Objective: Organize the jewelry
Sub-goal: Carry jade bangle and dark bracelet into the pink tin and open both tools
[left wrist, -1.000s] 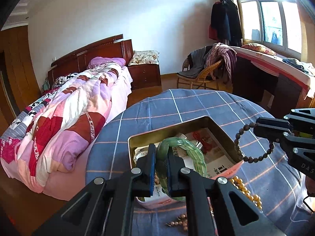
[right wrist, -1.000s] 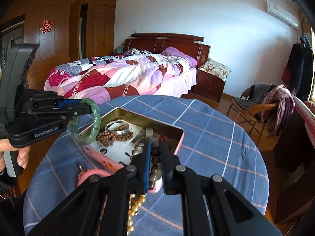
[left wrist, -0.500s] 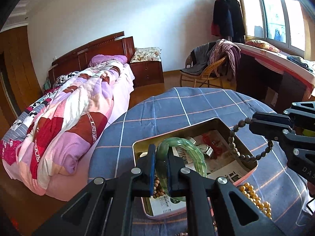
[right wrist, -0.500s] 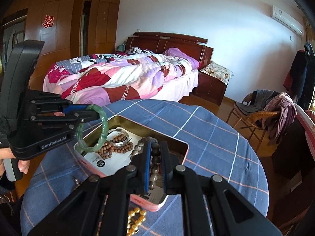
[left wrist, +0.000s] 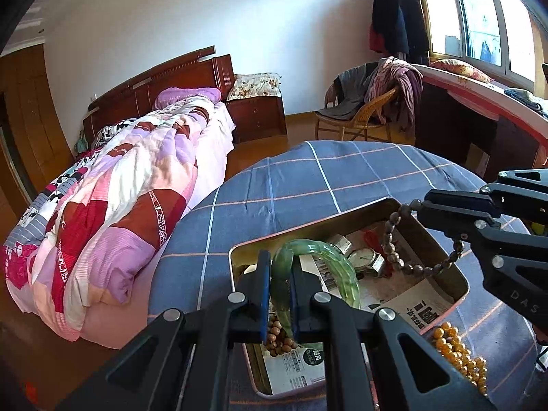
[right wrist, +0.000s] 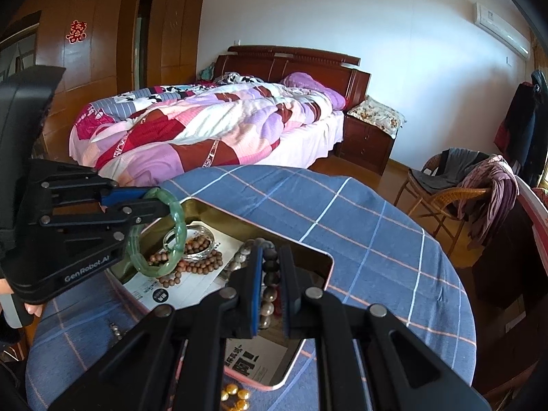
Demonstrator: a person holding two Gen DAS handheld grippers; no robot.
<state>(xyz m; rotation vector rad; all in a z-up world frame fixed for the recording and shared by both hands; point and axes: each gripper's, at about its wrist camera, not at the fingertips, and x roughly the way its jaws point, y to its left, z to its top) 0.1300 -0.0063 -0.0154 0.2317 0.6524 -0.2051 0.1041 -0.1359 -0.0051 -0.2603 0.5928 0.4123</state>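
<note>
White-walled bedroom: wooden bed [right wrist: 291, 65] with patchwork quilt [left wrist: 113, 202], nightstand [left wrist: 258, 116], wicker chair [left wrist: 359, 120] draped in clothes, sunlit window [left wrist: 479, 24], wall air conditioner [right wrist: 500, 30], wood floor [left wrist: 267, 150].

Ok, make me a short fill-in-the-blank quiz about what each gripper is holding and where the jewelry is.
1. The left gripper is shut on a ____ bangle.
2. The right gripper holds a string of dark ____.
3. Both pieces hang over an open metal ____.
4. The yellow bead strand lies on the checked ____, outside the container.

Missing words: green; beads; tin; tablecloth
</note>
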